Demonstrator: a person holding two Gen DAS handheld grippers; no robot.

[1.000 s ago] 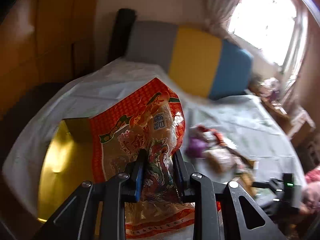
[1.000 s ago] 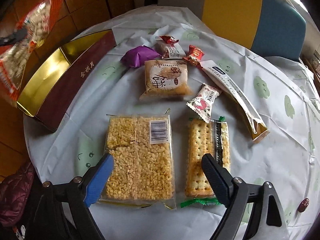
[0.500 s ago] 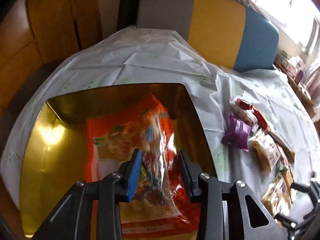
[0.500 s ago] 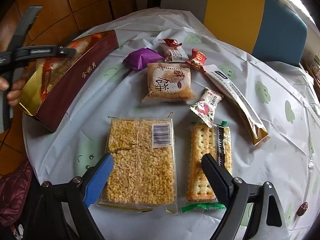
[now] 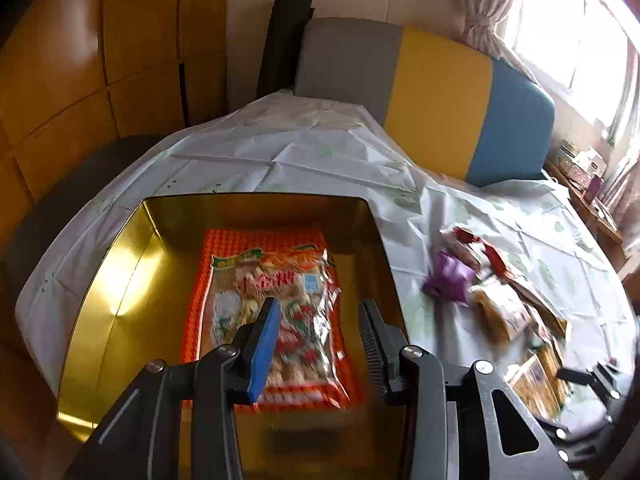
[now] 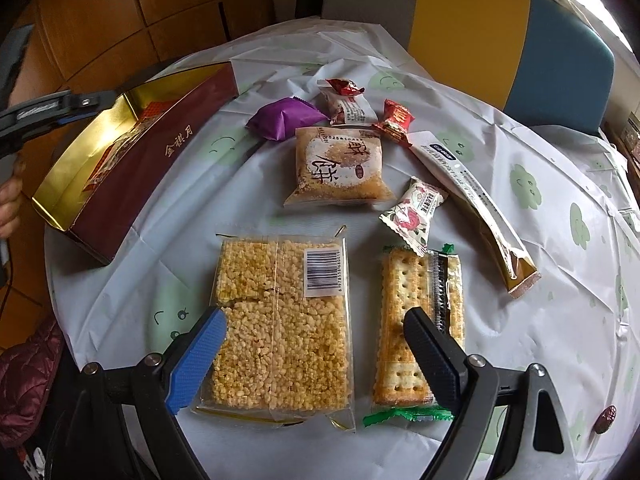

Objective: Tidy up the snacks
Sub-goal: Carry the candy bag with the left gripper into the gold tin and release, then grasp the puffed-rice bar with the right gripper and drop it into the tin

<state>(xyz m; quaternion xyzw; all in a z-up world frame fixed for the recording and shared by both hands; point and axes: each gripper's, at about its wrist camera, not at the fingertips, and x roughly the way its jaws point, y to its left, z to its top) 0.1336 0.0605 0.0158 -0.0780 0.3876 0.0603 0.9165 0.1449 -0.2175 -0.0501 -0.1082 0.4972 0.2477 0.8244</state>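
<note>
Snack bag (image 5: pixel 276 312) lies flat inside the gold box (image 5: pixel 120 280) at the table's left edge; my left gripper (image 5: pixel 316 344) is opening, released. Light, crinkly, slippery: I'd pinch its sealed edge.

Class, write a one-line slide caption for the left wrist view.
Left hand-held gripper opening over an orange snack bag lying in the gold-lined box.

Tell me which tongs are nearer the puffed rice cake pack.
Right. The right tongs hover open directly over the puffed rice cake pack, straddling its near end. The left tongs are opening above the orange snack bag inside the gold-lined box, across the table.
</note>
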